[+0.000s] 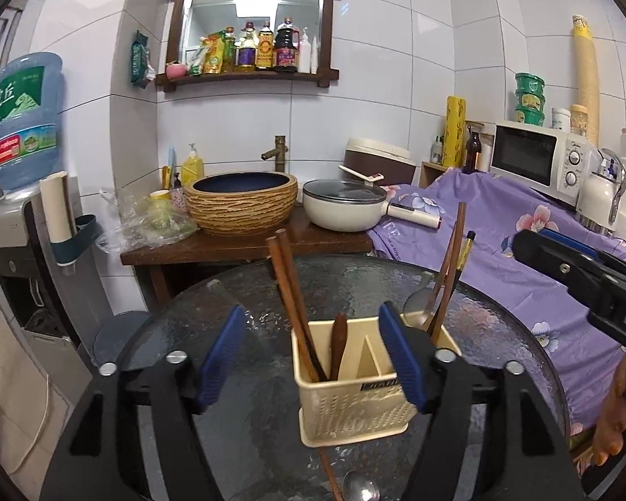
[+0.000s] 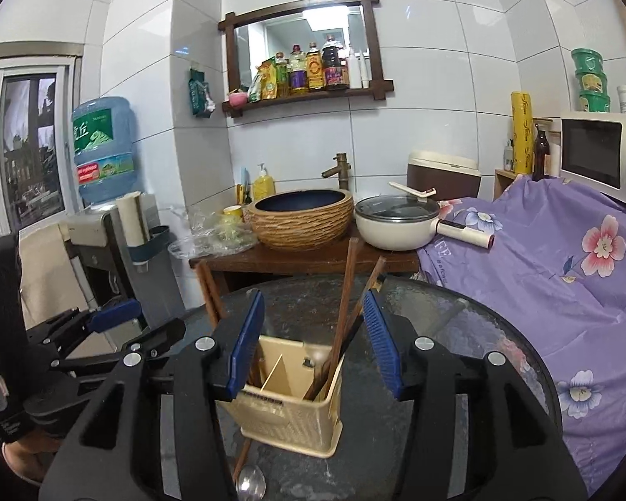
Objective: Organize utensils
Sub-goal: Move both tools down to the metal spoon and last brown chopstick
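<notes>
A cream utensil holder (image 1: 350, 413) with two compartments stands on the round glass table (image 1: 238, 375). Brown chopsticks (image 1: 290, 292) and a dark wooden spoon (image 1: 338, 344) lean in its left compartment; more chopsticks and a ladle (image 1: 446, 275) lean in the right one. My left gripper (image 1: 313, 355) is open and empty, just above the holder. My right gripper (image 2: 313, 344) is open and empty, straddling the holder (image 2: 296, 413) and the chopsticks (image 2: 344, 304) in it. A metal spoon (image 1: 361, 488) and a chopstick lie on the table in front of the holder; the spoon also shows in the right wrist view (image 2: 250, 484).
A wooden stand behind the table carries a woven basin (image 1: 242, 200) and a white pot (image 1: 346, 204). A purple floral cloth (image 1: 521, 242) covers the counter at right, with a microwave (image 1: 542, 158) on it. A water dispenser (image 1: 25, 158) stands at left.
</notes>
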Action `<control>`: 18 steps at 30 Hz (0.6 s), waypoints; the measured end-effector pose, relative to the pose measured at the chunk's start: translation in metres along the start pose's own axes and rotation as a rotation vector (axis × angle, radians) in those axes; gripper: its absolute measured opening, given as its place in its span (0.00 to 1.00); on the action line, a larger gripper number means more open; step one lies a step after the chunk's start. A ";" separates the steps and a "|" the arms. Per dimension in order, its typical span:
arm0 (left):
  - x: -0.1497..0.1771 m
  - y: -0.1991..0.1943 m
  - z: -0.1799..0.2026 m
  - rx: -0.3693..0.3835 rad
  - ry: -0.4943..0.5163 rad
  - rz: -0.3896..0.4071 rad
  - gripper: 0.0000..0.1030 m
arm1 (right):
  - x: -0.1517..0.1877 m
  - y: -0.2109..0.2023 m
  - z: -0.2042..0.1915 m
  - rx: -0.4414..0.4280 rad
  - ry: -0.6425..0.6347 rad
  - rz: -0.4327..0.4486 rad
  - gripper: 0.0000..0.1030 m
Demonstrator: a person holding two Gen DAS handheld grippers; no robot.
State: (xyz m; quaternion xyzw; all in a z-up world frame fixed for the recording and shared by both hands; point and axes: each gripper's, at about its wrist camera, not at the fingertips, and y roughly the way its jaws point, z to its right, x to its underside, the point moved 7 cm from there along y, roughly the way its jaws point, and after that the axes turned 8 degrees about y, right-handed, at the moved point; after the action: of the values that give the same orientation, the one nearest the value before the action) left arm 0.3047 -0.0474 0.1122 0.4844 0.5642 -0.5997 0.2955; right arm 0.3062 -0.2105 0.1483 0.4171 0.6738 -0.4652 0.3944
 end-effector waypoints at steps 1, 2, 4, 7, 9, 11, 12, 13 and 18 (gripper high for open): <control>0.003 -0.002 -0.001 -0.005 0.001 0.001 0.66 | 0.006 -0.004 -0.002 0.000 -0.007 -0.006 0.49; 0.011 -0.004 -0.002 -0.012 0.005 -0.004 0.66 | 0.013 -0.008 -0.002 0.005 -0.018 -0.013 0.49; 0.023 -0.004 -0.004 -0.019 0.016 -0.026 0.67 | 0.025 -0.013 -0.003 0.010 -0.034 -0.027 0.49; 0.050 -0.001 -0.009 -0.021 0.013 -0.086 0.67 | 0.051 -0.013 -0.001 0.012 -0.050 -0.078 0.49; 0.068 0.003 -0.016 -0.026 -0.002 -0.122 0.67 | 0.074 -0.008 -0.002 0.012 -0.072 -0.133 0.49; 0.085 0.007 -0.023 -0.025 -0.020 -0.162 0.67 | 0.093 -0.005 -0.002 0.015 -0.095 -0.170 0.49; 0.095 0.010 -0.026 -0.024 -0.034 -0.186 0.67 | 0.102 -0.002 -0.002 0.013 -0.102 -0.191 0.49; 0.110 0.014 -0.029 -0.016 -0.052 -0.224 0.67 | 0.110 0.000 -0.001 0.009 -0.103 -0.207 0.49; 0.146 0.021 -0.027 -0.011 -0.045 -0.303 0.65 | 0.161 0.022 -0.008 -0.013 -0.111 -0.344 0.49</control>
State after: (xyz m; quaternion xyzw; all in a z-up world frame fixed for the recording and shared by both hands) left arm 0.2782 0.0023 -0.0261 0.3783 0.6274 -0.6452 0.2167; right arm 0.2705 -0.1670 -0.0040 0.2665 0.7154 -0.5439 0.3483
